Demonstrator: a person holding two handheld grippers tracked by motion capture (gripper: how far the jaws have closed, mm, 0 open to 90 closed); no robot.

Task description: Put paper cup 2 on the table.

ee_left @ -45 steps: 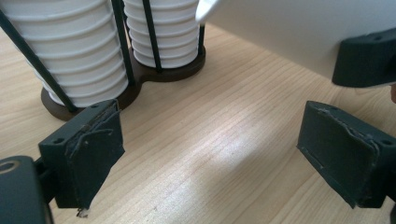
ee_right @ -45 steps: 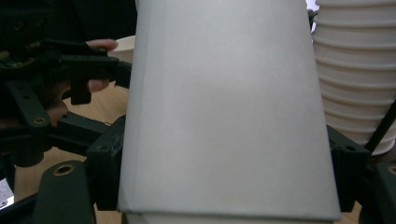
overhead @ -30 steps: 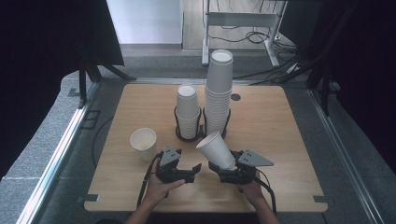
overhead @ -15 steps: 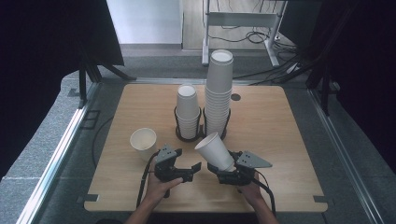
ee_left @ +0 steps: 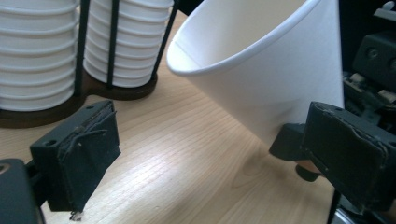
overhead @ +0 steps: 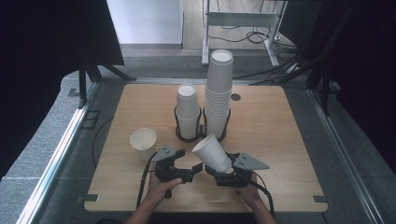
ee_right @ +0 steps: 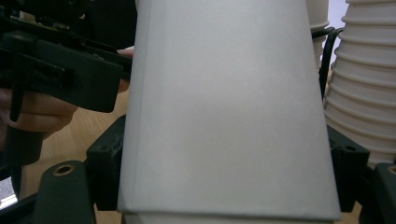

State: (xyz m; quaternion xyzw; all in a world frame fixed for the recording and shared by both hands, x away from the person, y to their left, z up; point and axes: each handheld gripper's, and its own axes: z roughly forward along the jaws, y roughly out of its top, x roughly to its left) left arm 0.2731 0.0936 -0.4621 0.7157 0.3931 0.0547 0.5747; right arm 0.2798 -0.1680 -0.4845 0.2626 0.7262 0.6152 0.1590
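While my right gripper (overhead: 219, 173) clamps a tilted cup (overhead: 212, 153) by its base near the table's (overhead: 280, 140) near edge, my left gripper (overhead: 194, 169) has just been opening, jaws apart and empty beside it. Another cup (overhead: 143, 142) stands toward the left edge, two stacks (overhead: 218, 93) mid-table; right side lies bare.

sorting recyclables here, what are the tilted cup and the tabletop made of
Tilted cup: looks like matte white paper, with a thin rolled rim and a faint side seam visible in the right gripper view. Tabletop: pale wood or wood-look laminate, showing fine straight grain and a smooth, slightly satin sheen.
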